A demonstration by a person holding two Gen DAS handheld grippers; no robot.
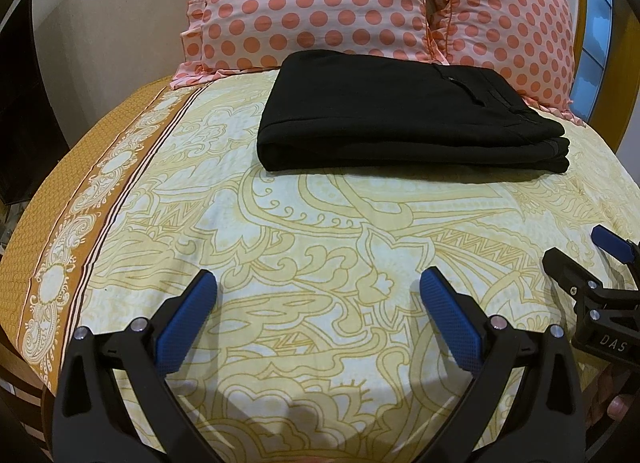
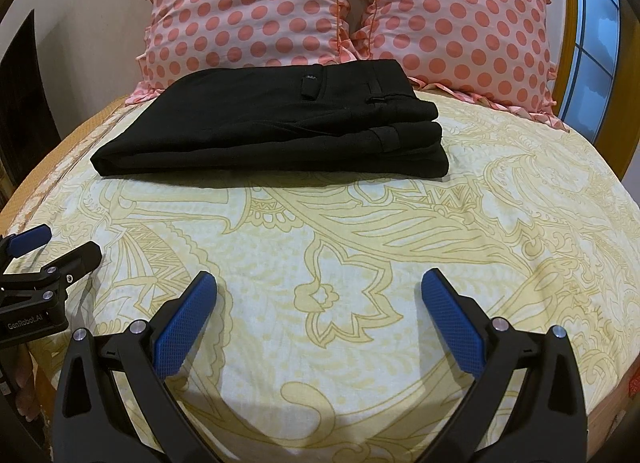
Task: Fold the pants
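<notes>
Both the left tool point(image 1: 318, 283) and the right tool point(image 2: 319, 283) are hanging wide open and holding nothing, over the near part of the yellow paisley-printed bed sheet point(image 2: 360, 255), side by side. Well beyond them, the black folded fabric pants point(image 2: 272, 123) are lying near the head edge, just before the pink polka-dot pillows point(image 2: 248, 11). Probably soft, light and limp, the stack is best gripped at its layered right-hand edge. Its long axis is running across the bed, waistband end rightward.

Black left gripper point(image 1: 318, 283), right gripper point(image 2: 319, 283); blue textured pads point(image 1: 186, 321), silver screws
</notes>
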